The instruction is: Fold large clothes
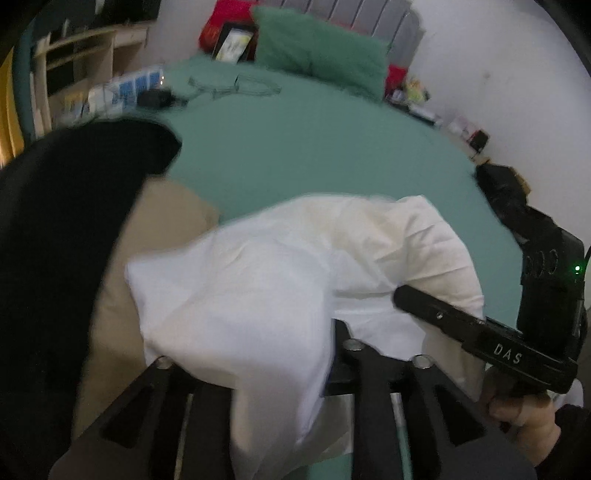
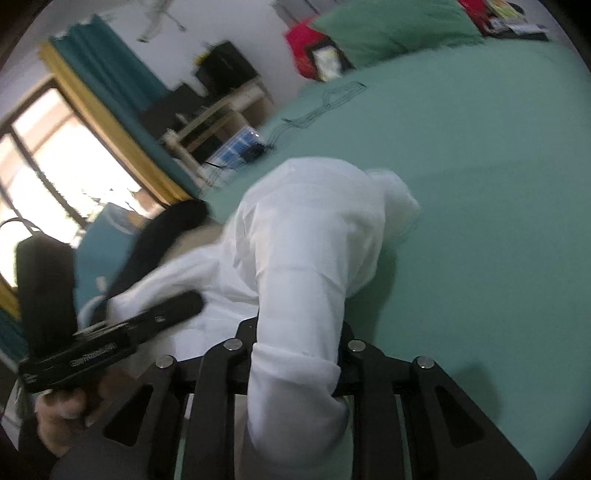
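Bedding in plain green covers the bed [image 1: 332,147], which fills most of both views, with a green pillow [image 1: 317,48] and something red against a grey headboard [image 1: 369,14] at the far end. White walls close the room; the right wrist view shows a bright window [image 2: 55,158] with a teal and yellow curtain [image 2: 107,81] and wooden shelves [image 2: 218,118] beside the bed. A dark garment [image 1: 66,229] and a beige one [image 1: 159,240] lie at the bed's left edge.

A white garment [image 1: 280,280] lies bunched on the near part of the bed, touching the beige cloth, and rises into both grippers. The left gripper [image 1: 295,354] has white cloth draped between its fingers; how firmly they close on it cannot be told, because the fabric hides the tips. The right gripper [image 2: 299,343] is clamped on a rolled fold of the garment [image 2: 303,258], which fills the narrow gap between its fingers.

Each view also catches the other gripper beside the cloth, its handle held in a bare hand [image 2: 70,417]. Motion blur softens the garment, so its sleeves and collar cannot be made out. A thin tangled cord [image 1: 236,86] lies on the bed further back.
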`<act>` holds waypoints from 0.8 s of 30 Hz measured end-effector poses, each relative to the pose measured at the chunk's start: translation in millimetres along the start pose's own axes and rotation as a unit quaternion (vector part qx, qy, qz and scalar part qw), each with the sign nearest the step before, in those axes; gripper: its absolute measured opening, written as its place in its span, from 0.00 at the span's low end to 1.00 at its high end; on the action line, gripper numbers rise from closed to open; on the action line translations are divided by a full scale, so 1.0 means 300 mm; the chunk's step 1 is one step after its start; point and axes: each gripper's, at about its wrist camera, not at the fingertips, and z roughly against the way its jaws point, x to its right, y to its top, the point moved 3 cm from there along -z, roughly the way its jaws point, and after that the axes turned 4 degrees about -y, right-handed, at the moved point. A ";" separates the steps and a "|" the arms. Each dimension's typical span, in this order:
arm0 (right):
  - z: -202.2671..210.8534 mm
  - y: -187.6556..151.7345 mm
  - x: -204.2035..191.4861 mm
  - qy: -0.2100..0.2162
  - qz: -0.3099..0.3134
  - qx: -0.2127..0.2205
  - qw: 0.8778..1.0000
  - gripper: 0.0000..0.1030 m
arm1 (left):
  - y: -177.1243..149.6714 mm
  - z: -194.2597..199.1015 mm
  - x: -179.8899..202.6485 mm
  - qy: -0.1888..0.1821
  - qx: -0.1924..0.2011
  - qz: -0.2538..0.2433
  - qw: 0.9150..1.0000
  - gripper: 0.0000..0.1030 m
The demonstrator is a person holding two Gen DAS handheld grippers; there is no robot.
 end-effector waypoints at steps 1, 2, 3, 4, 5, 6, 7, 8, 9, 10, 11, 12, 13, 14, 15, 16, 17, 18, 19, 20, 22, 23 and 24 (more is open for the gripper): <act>-0.002 -0.006 0.014 -0.010 -0.006 -0.005 1.000 0.29 | -0.013 -0.025 -0.019 0.001 -0.015 0.023 1.000 0.37; -0.001 -0.010 0.025 -0.024 -0.007 -0.010 1.000 0.33 | -0.018 -0.033 -0.032 -0.003 -0.019 0.040 0.999 0.45; 0.007 -0.011 0.030 -0.038 -0.006 -0.014 0.999 0.36 | -0.021 -0.037 -0.044 -0.012 -0.023 0.059 0.998 0.46; 0.017 -0.010 0.030 -0.048 -0.001 -0.015 0.999 0.37 | -0.022 -0.037 -0.049 -0.017 -0.025 0.067 0.997 0.47; 0.021 -0.007 0.028 -0.059 0.006 -0.016 0.998 0.42 | -0.022 -0.036 -0.053 -0.022 -0.029 0.070 0.997 0.48; 0.026 -0.007 0.020 -0.075 0.016 -0.018 0.997 0.45 | -0.025 -0.035 -0.053 -0.026 -0.033 0.072 0.997 0.49; 0.039 -0.009 0.014 -0.087 0.024 -0.019 0.996 0.46 | -0.031 -0.033 -0.052 -0.028 -0.037 0.074 0.996 0.49; 0.043 -0.009 0.018 -0.094 0.026 -0.021 0.995 0.48 | -0.035 -0.032 -0.054 -0.029 -0.040 0.076 0.996 0.50; 0.054 -0.009 0.016 -0.098 0.026 -0.026 0.995 0.50 | -0.042 -0.027 -0.055 -0.030 -0.042 0.079 0.996 0.50; 0.067 -0.013 0.015 -0.097 0.023 -0.032 0.995 0.54 | -0.049 -0.020 -0.057 -0.031 -0.042 0.081 0.995 0.50; 0.073 -0.015 0.018 -0.099 0.020 -0.036 0.994 0.56 | -0.053 -0.015 -0.060 -0.031 -0.042 0.083 0.995 0.50; 0.085 -0.018 0.024 -0.101 0.017 -0.040 0.994 0.56 | -0.060 -0.002 -0.061 -0.031 -0.040 0.085 0.995 0.50; 0.102 -0.020 0.027 -0.103 0.016 -0.041 0.994 0.56 | -0.067 0.014 -0.061 -0.031 -0.036 0.087 0.995 0.50; 0.125 -0.024 0.028 -0.106 0.016 -0.041 0.993 0.56 | -0.071 0.025 -0.060 -0.031 -0.031 0.088 0.995 0.50; 0.148 -0.029 0.030 -0.112 0.017 -0.039 0.993 0.57 | -0.074 0.040 -0.061 -0.032 -0.024 0.088 0.995 0.50; 0.164 -0.032 0.028 -0.117 0.018 -0.037 0.992 0.57 | -0.078 0.055 -0.064 -0.034 -0.019 0.092 0.995 0.50; 0.187 -0.038 0.032 -0.121 0.018 -0.036 0.992 0.57 | -0.080 0.065 -0.068 -0.035 -0.014 0.096 0.995 0.50; 0.207 -0.045 0.038 -0.127 0.019 -0.034 0.991 0.57 | -0.086 0.079 -0.078 -0.039 -0.008 0.105 0.994 0.50; 0.218 -0.051 0.041 -0.134 0.022 -0.034 0.990 0.57 | -0.093 0.090 -0.089 -0.043 -0.005 0.117 0.992 0.50; 0.227 -0.062 0.045 -0.144 0.028 -0.037 0.988 0.57 | -0.100 0.096 -0.094 -0.046 -0.005 0.124 0.991 0.50; 0.221 -0.084 0.055 -0.159 0.041 -0.048 0.985 0.59 | -0.115 0.099 -0.096 -0.043 -0.009 0.126 0.991 0.50; 0.217 -0.097 0.061 -0.161 0.045 -0.056 0.984 0.60 | -0.120 0.094 -0.086 -0.030 -0.014 0.115 0.993 0.50; 0.214 -0.102 0.064 -0.162 0.044 -0.059 0.984 0.62 | -0.126 0.087 -0.069 -0.005 -0.021 0.094 0.995 0.50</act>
